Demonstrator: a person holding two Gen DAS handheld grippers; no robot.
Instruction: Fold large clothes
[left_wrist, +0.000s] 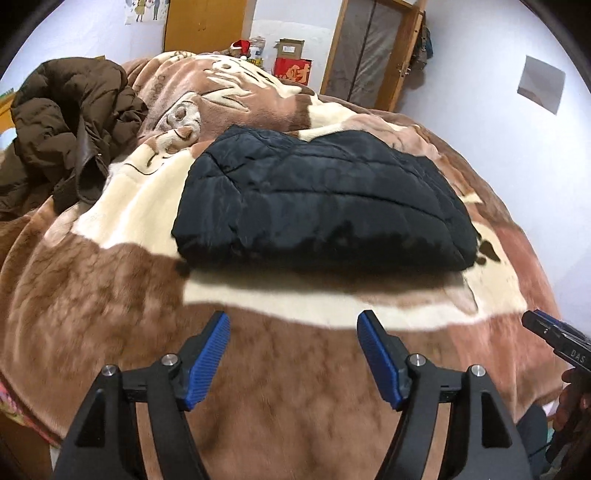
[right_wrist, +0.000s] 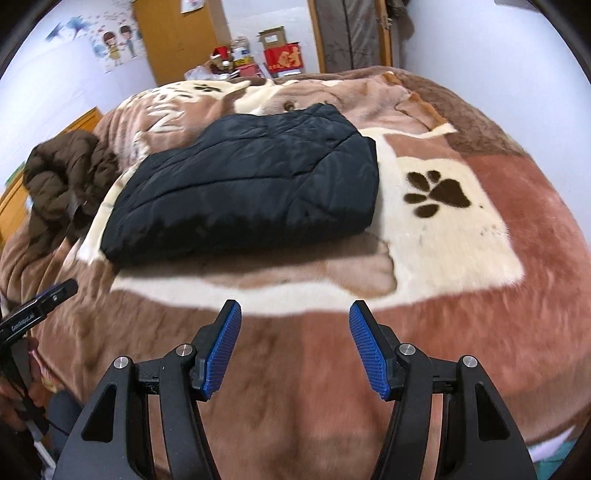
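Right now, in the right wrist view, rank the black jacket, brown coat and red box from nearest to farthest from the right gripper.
1. Black jacket: folded, ahead of the open right gripper.
2. Brown coat: heaped, far left.
3. Red box: beyond the bed, farthest.

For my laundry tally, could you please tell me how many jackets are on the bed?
2. A folded black quilted jacket lies mid-blanket, ahead of both claws. A crumpled brown puffer jacket is heaped to its left, apart from it. More could be hidden beneath that heap.

Home bedroom, bed under a plush paw-print blanket (right_wrist: 443, 236), wooden wardrobe (right_wrist: 177, 37), cartoon wall stickers (right_wrist: 118, 44)
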